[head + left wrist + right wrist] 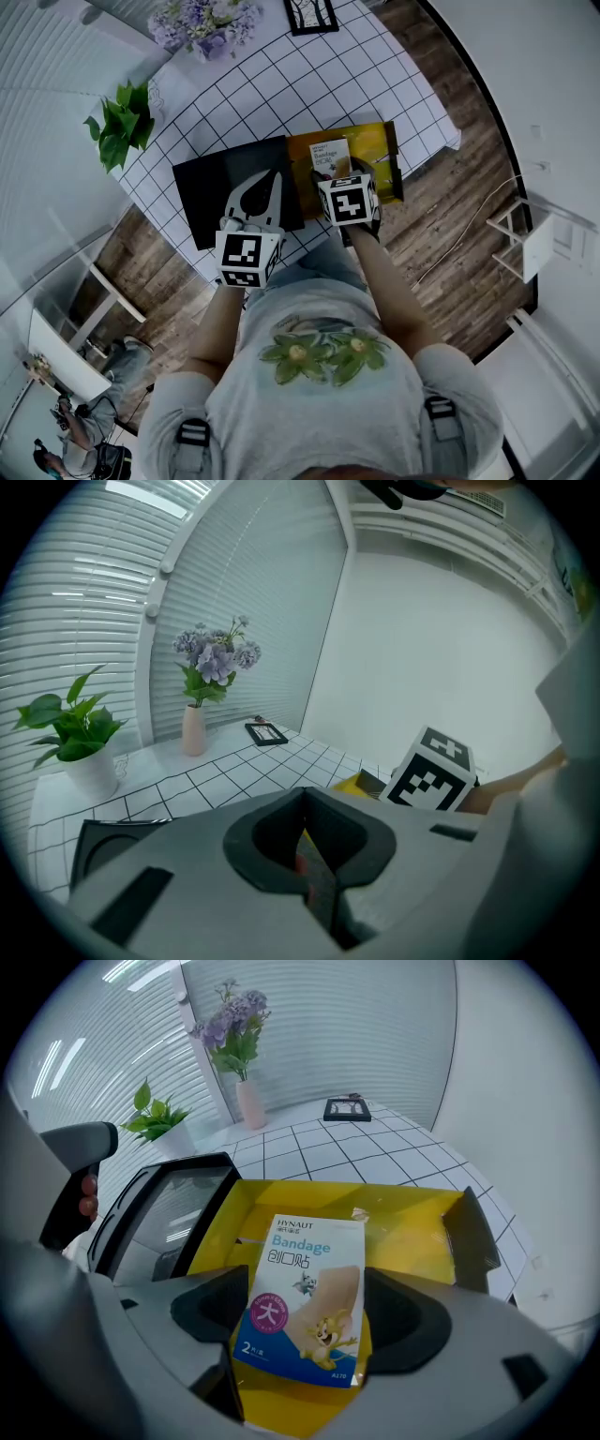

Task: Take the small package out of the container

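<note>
Right gripper view: the right gripper (307, 1324) has one jaw against each long side edge of the small package (309, 1269). Reads as clamped across the width, edge-on.
Package location: not out yet. It's low in the yellow container (412, 1227), lower end between the jaws, printed face toward the camera.
Left side: the left gripper (305, 860) has its jaws together, with nothing I can name in them. It hangs over the black tray (202, 187) just beside the container.
Container: nothing pins it down. It sits on the checked table (309, 75), near the front edge.
Risk 1: it's a flat pouch pinched by its edges. Squeeze harder and I'd expect it to bow and pop out. Go softer and it slides out on the lift.
Risk 2: the grip is at the lower end, so the top may droop and snag the far wall or the dark end flap (473, 1232).
Risk 3: if a pad has also caught the near wall, the light container lifts with it or skids toward the table edge.
Mitigation: lift slow and straight, with the left gripper ready to hold the container.
</note>
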`<state>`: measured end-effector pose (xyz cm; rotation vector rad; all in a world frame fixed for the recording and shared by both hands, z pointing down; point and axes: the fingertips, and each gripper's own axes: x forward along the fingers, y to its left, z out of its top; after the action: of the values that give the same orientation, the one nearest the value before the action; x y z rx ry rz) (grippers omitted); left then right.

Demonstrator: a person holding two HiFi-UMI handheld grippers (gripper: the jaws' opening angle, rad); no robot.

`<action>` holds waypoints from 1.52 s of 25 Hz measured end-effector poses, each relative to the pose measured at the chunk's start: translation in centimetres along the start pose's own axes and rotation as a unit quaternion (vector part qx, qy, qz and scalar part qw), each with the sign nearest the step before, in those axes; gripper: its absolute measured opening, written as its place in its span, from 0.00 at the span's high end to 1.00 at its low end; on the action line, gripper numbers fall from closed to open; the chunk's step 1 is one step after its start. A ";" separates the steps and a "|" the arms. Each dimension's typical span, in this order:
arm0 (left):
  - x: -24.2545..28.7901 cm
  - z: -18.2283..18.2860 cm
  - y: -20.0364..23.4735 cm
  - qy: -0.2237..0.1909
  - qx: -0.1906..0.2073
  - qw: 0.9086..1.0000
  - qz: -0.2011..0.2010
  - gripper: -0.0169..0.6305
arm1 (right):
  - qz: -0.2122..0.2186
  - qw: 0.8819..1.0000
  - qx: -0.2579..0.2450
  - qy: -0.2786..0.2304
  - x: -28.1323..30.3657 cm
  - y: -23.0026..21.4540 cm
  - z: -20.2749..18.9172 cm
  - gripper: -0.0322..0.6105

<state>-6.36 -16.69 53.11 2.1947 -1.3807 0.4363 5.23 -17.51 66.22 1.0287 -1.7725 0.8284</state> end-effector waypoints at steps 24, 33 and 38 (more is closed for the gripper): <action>-0.5 -0.1 -0.8 0.002 0.008 1.000 -0.026 0.96 | 0.025 1.000 0.011 0.013 1.4 -0.2 -0.1 0.38; -0.7 0.2 -1.5 0.002 0.015 0.999 -0.030 0.96 | 0.033 0.999 0.005 0.002 1.0 -0.2 -0.1 0.38; -0.9 0.5 -1.8 -0.003 0.018 0.999 -0.030 0.96 | 0.037 0.999 0.006 -0.007 0.3 0.1 -0.1 0.38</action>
<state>-5.09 -15.66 51.84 2.2626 -1.3156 0.4359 5.10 -17.50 66.56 0.9841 -1.8291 0.8805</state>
